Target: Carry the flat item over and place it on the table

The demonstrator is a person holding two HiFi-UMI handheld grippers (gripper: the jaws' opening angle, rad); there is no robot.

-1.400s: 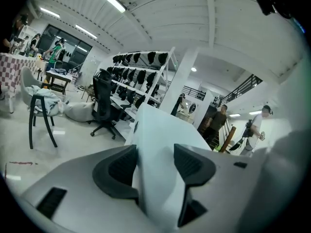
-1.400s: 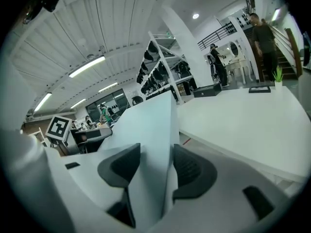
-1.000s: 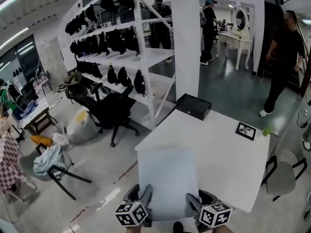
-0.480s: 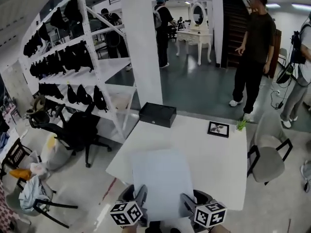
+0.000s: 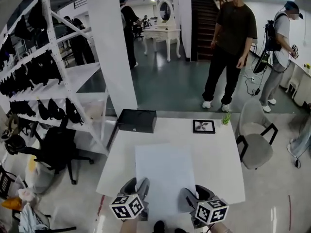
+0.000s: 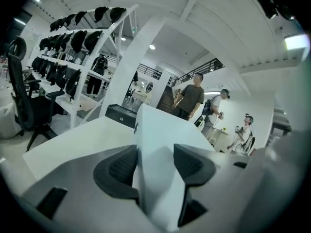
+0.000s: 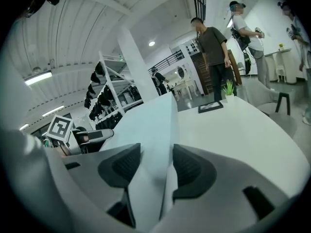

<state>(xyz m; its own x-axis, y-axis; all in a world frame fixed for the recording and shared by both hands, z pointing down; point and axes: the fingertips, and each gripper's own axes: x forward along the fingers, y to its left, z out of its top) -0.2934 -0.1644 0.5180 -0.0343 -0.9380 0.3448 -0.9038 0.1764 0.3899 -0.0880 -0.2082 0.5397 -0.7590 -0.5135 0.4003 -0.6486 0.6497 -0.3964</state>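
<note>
A flat pale sheet (image 5: 165,176) hangs level over the white table (image 5: 216,149), held by its near edge. My left gripper (image 5: 141,194) is shut on the sheet's near left corner (image 6: 154,169). My right gripper (image 5: 190,198) is shut on the near right corner (image 7: 154,164). In both gripper views the sheet runs forward between the dark pads (image 6: 119,171) and out over the tabletop. The sheet covers the middle of the table's near half.
On the table's far side lie a black box (image 5: 137,120), a small framed picture (image 5: 203,126) and a little green plant (image 5: 226,118). A grey chair (image 5: 255,140) stands at the right. Two people (image 5: 233,38) stand beyond; white shelving (image 5: 43,81) and an office chair at left.
The view has swung left to right: the table now lies squarely ahead with the sheet over it, and the standing people are nearer. Both grippers keep their hold on the sheet.
</note>
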